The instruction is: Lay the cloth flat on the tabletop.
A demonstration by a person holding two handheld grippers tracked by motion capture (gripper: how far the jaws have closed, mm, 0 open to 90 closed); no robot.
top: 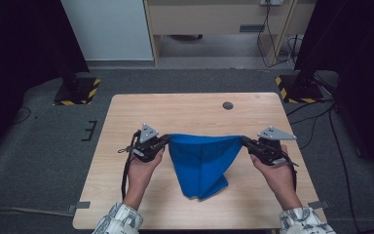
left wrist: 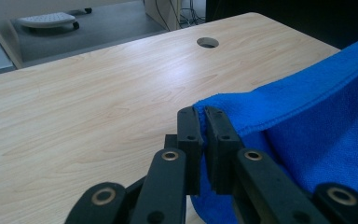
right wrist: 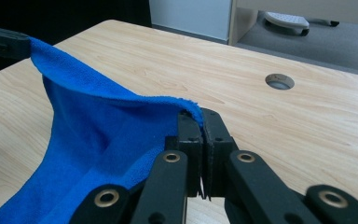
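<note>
Right now your left gripper (top: 168, 138) and right gripper (top: 244, 140) are each clamped tight on an upper corner of the blue cloth (top: 202, 161), held taut between them. Its lower end sags onto the wooden table (top: 195, 109); beyond it, the cable hole (top: 228, 105).

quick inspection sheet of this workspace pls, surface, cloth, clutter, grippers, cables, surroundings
surface: light wooden table, round hole near the far edge
job's things: blue cloth stretched between both grippers, its lower end sagging to the table
clutter: nothing seen
grippers: left hand-held gripper shut on one cloth corner; right hand-held gripper shut on the other
cables: black cable trailing from the left hand-held gripper; floor cables right of the table
surroundings: grey carpet, hazard-striped stand bases, wooden desk behind
</note>
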